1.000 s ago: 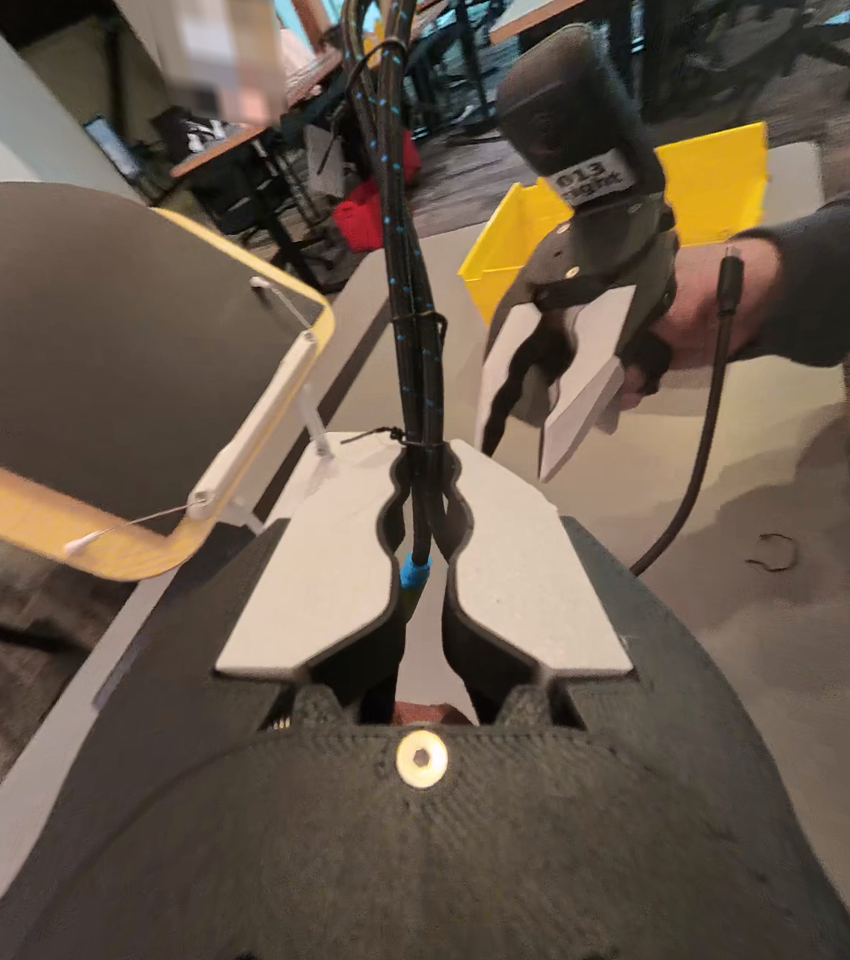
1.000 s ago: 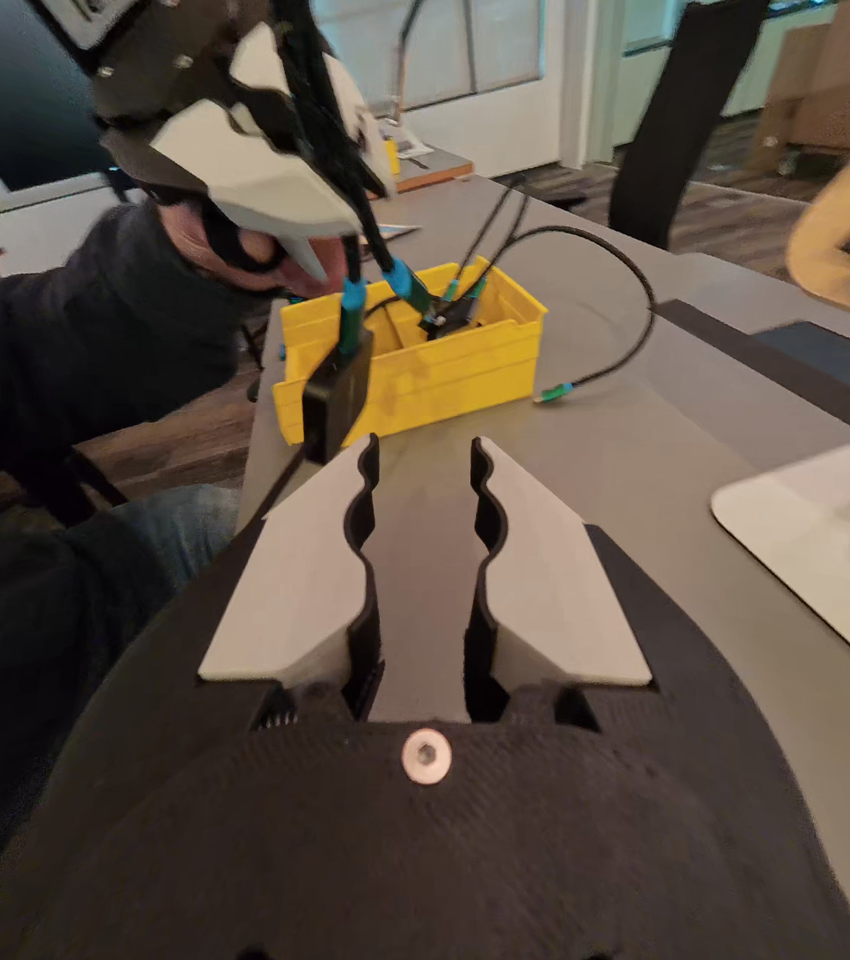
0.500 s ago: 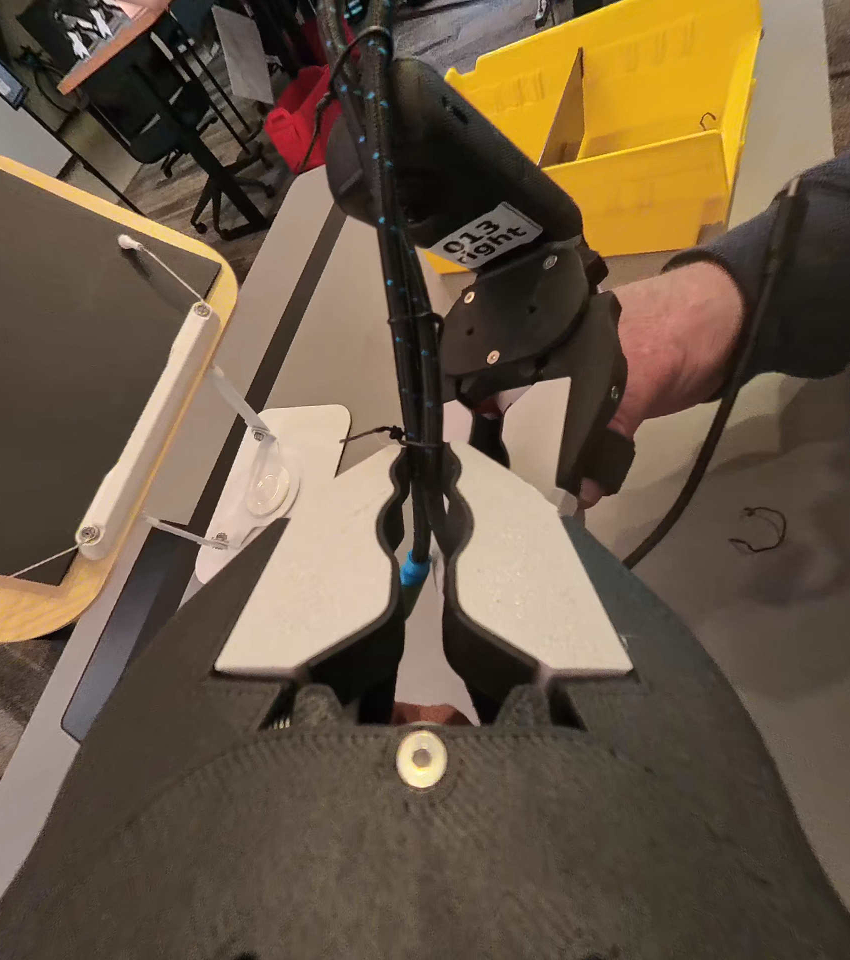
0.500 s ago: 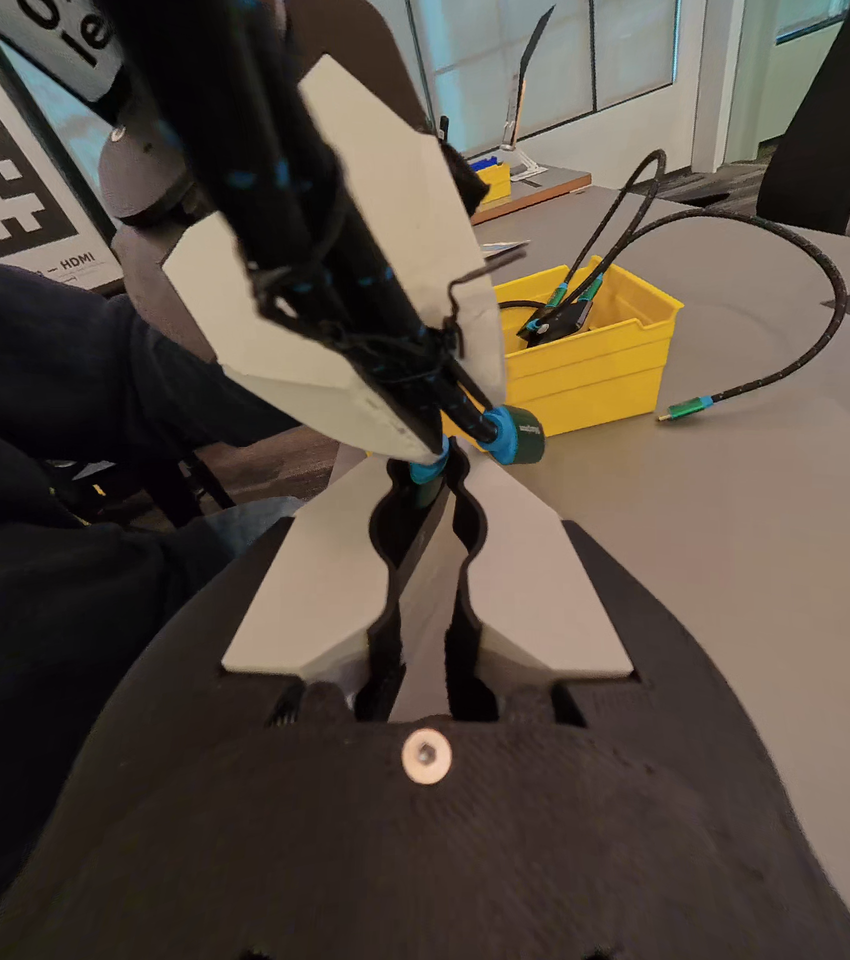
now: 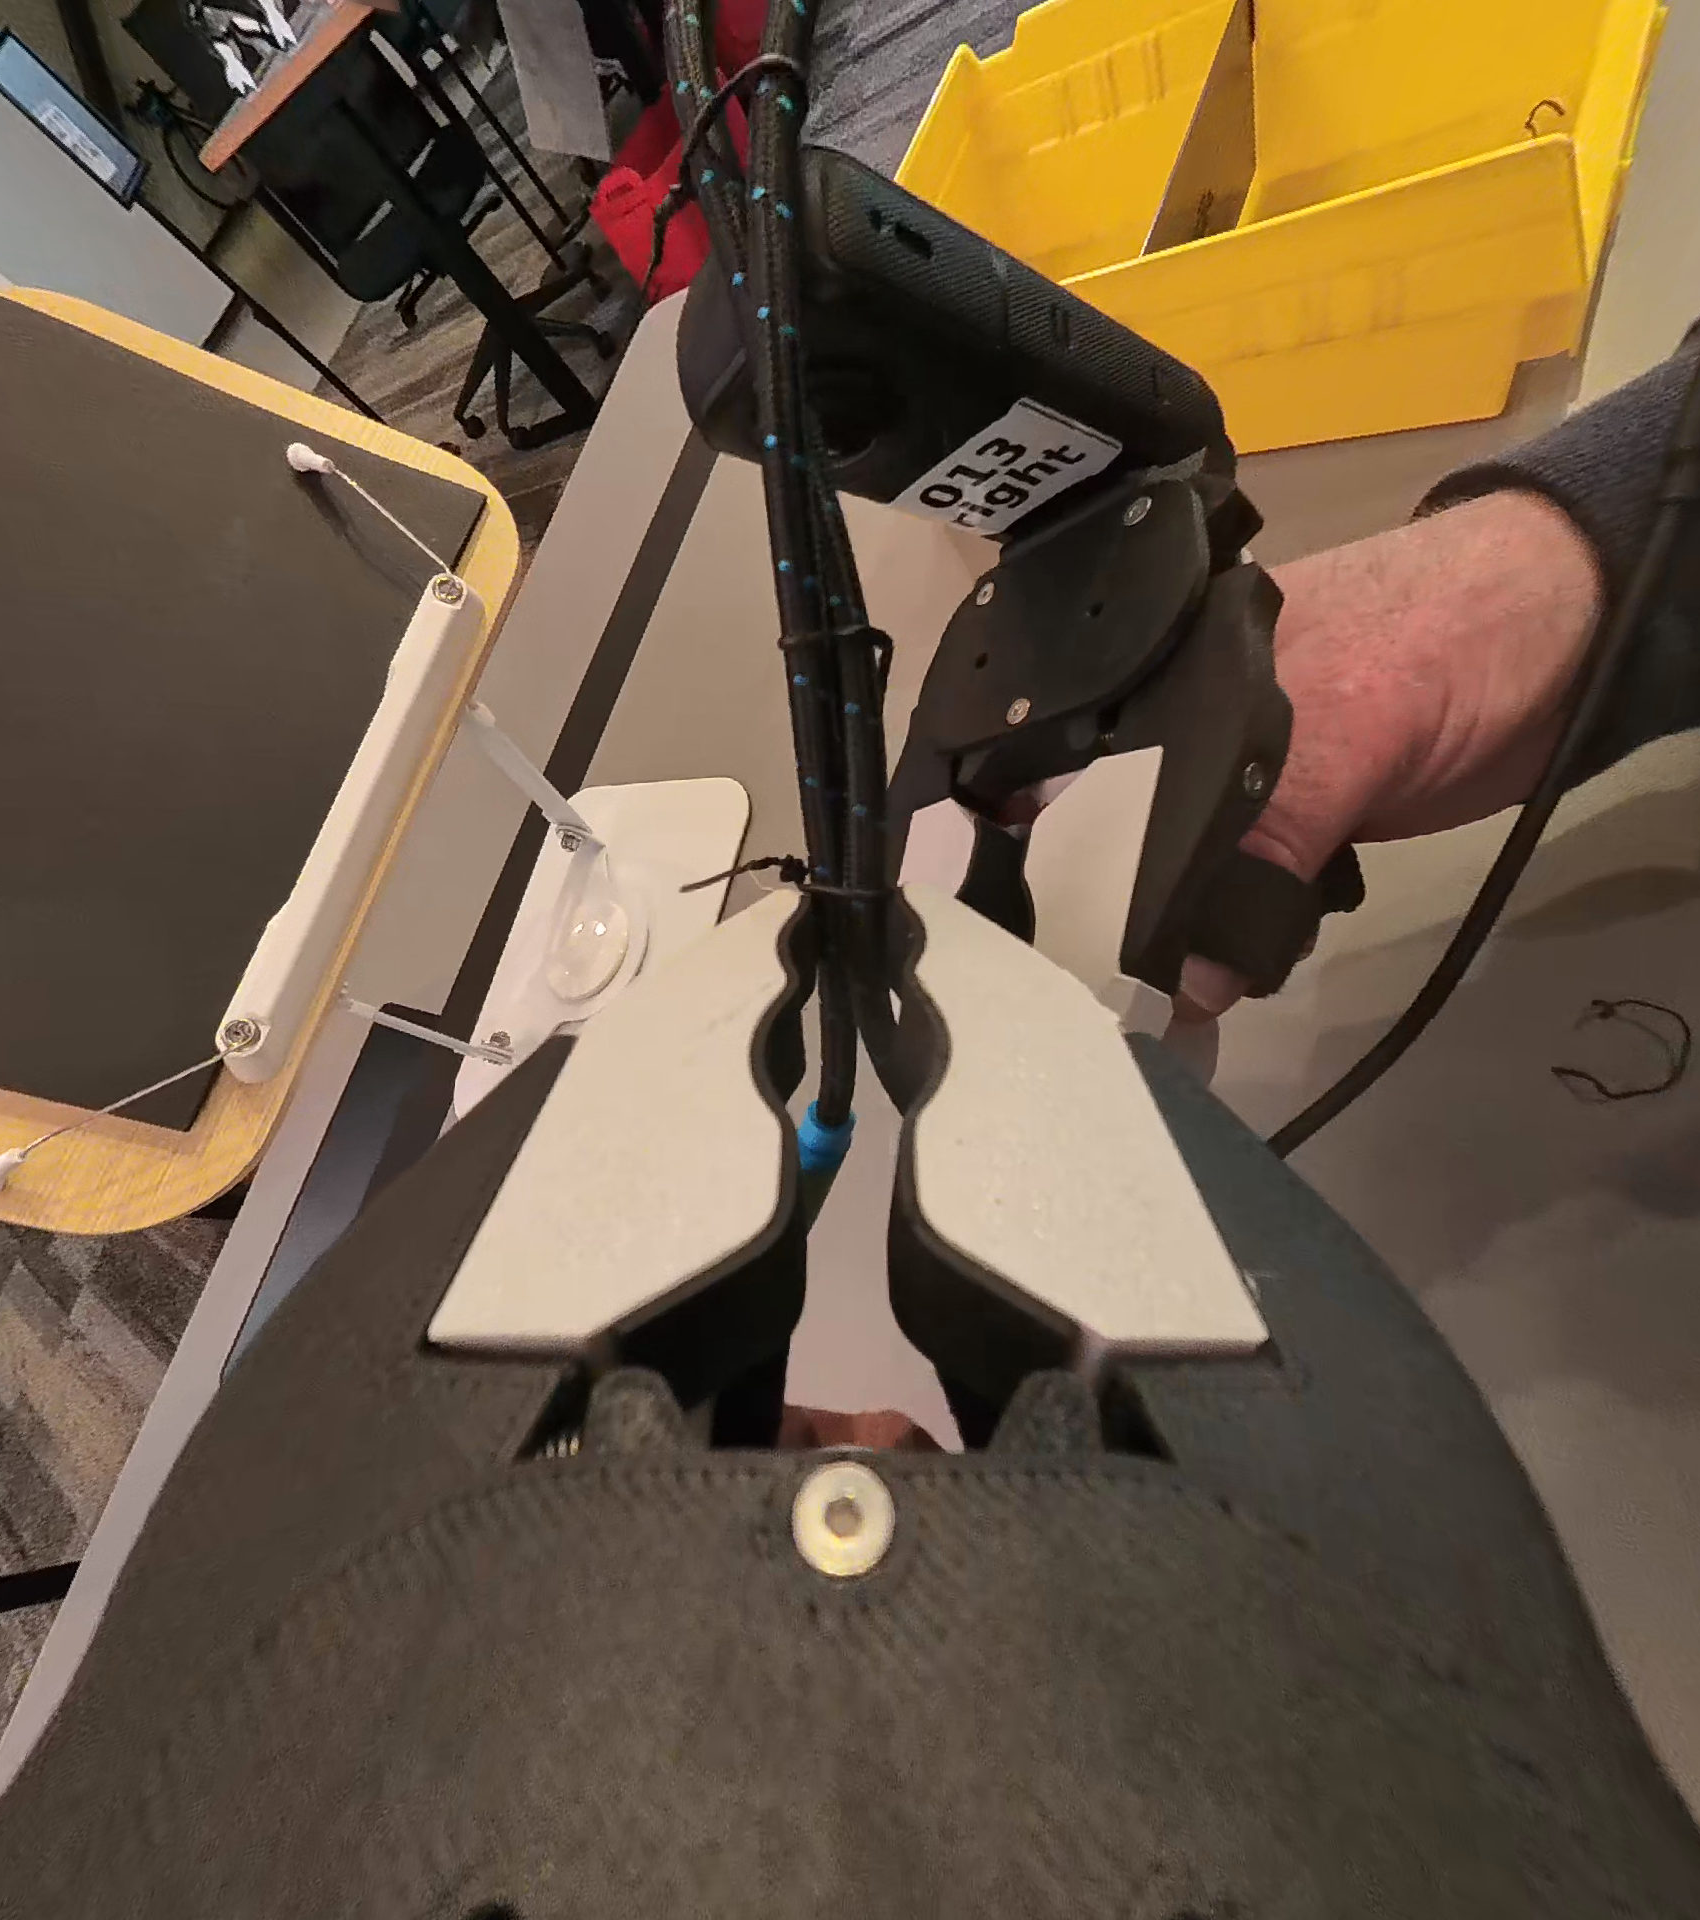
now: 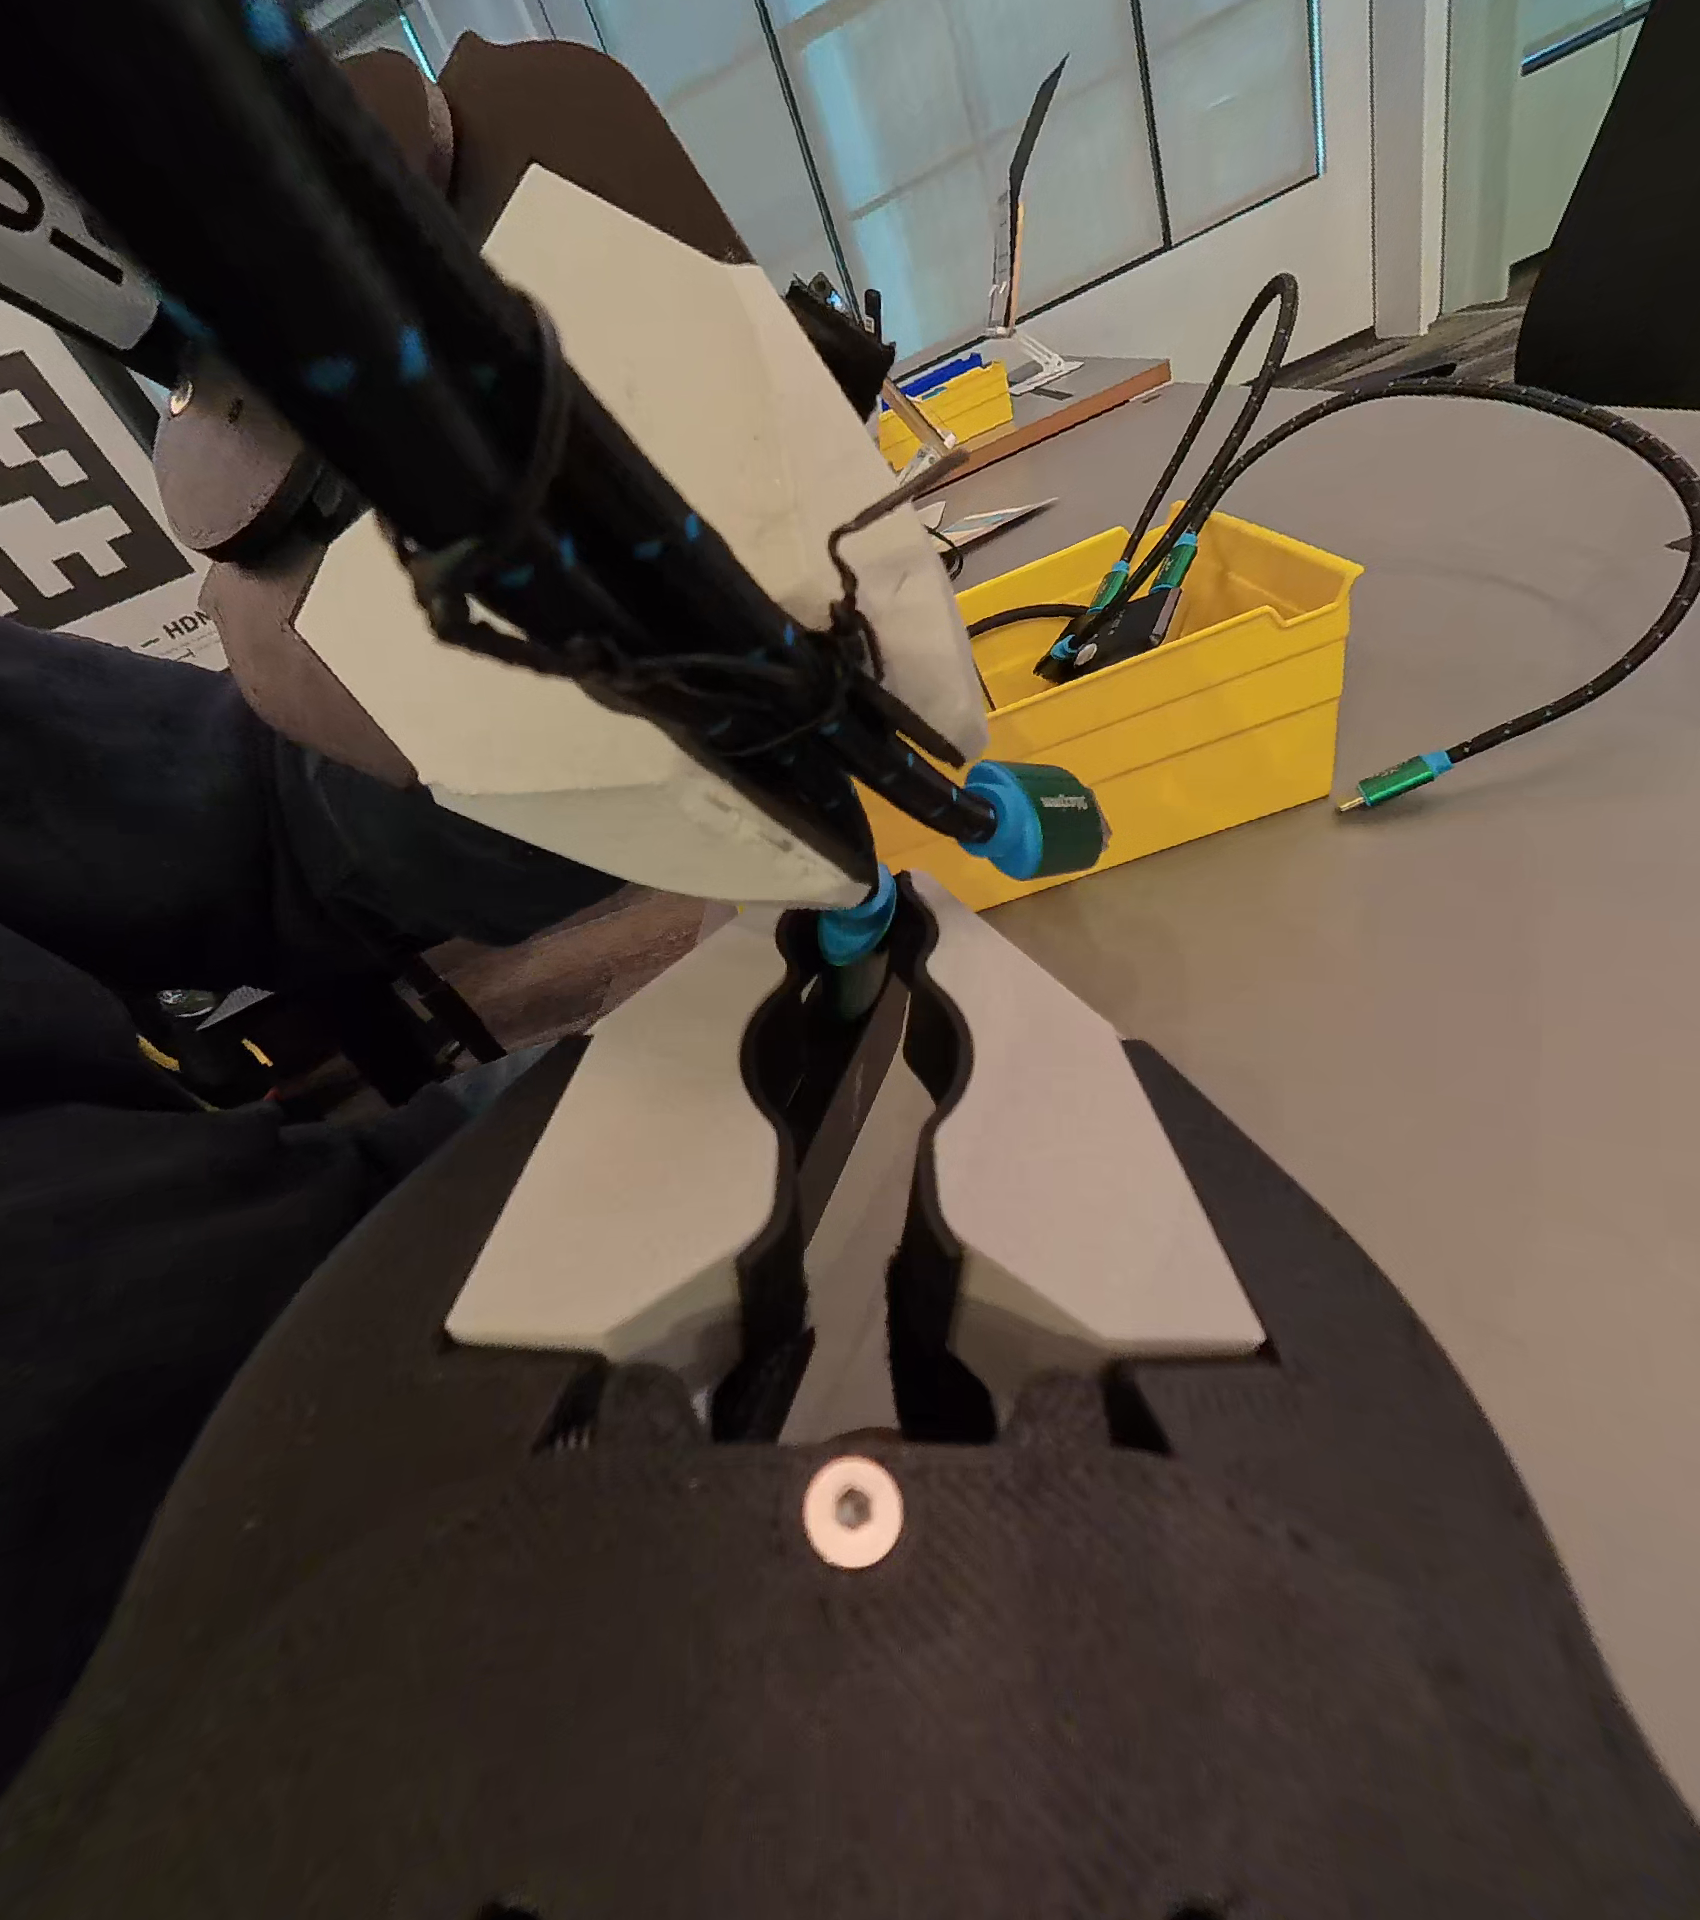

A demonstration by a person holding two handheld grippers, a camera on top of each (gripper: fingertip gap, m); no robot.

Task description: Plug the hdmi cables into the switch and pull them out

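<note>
While I've got both claws up off the grey table (image 6: 1397, 1039), the left gripper (image 5: 846, 940) is clamped on a bundle of braided black HDMI cables (image 5: 804, 582) with blue flecks, tied together with thin black zip ties. The bundle runs up out of the top of my left wrist view, and a blue strain-relief collar (image 5: 825, 1132) sits right down between the fingers.

From the right wrist view, the right gripper (image 6: 851, 935) is closed down on a slim black box, which I take to be the switch (image 6: 851, 1101), held edge-on between the pads. One cable's blue-and-green plug (image 6: 851, 956) goes down into its top end right at the fingertips, though I can't tell how far it's seated. A second plug from the same bundle (image 6: 1038, 821) sticks out free just beside the left claw's white finger (image 6: 680, 436), not connected to anything.

Farther back there's a yellow bin (image 6: 1189, 717) on the table with another small black box (image 6: 1116, 629) and cables plugged into it. One of those cables loops out over the table and ends in a loose green plug (image 6: 1397, 781) lying flat, well apart from my grippers.

Off to the left in the left view is a wood-edged black panel on a white stand (image 5: 150, 727).
</note>
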